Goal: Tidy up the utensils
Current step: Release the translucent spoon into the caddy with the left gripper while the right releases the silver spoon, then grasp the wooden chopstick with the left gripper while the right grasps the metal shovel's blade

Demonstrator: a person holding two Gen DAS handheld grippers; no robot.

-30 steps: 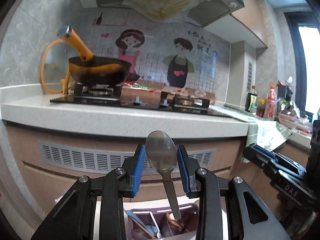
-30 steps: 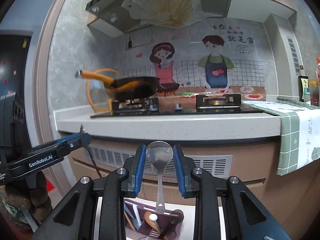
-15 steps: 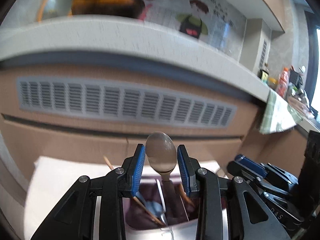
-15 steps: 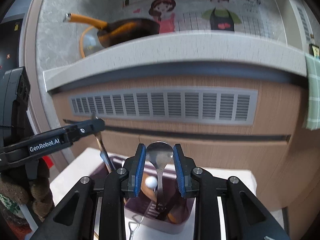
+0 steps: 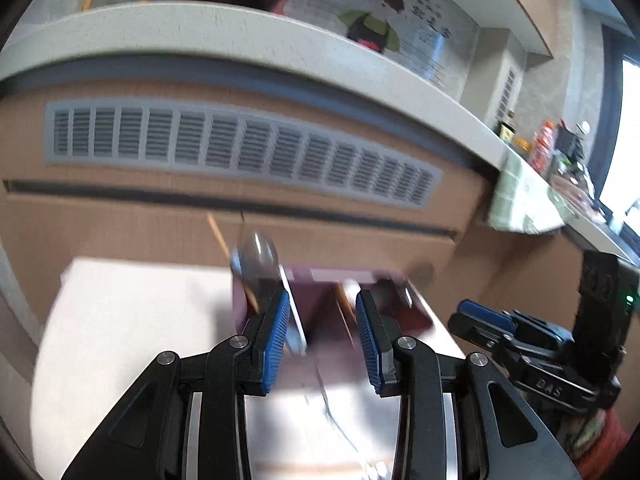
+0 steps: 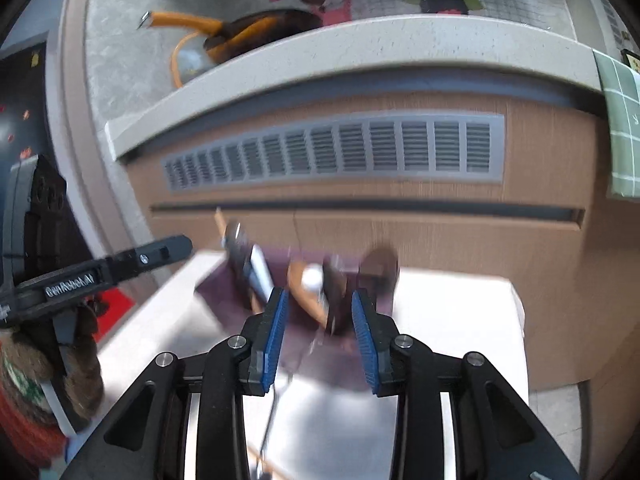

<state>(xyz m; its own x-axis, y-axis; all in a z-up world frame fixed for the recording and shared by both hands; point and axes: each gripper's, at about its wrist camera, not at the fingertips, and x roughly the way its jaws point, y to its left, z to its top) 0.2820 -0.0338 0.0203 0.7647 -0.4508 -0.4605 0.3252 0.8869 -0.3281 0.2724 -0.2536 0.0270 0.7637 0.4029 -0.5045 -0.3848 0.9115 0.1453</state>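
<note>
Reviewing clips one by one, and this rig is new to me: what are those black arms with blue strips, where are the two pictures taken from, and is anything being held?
No robot here: a person carries a handheld two-finger gripper in each hand, each with a fisheye camera looking along its fingers. One picture is from the left gripper, the other from the right gripper. The blue strips are their pads. Both point down at a purple utensil holder on a white table in front of a kitchen counter. The holder is blurred, but it contains several utensils, including a metal spoon. Both grippers' jaws are opening and nothing is pinched between the pads, so neither holds anything.
</note>
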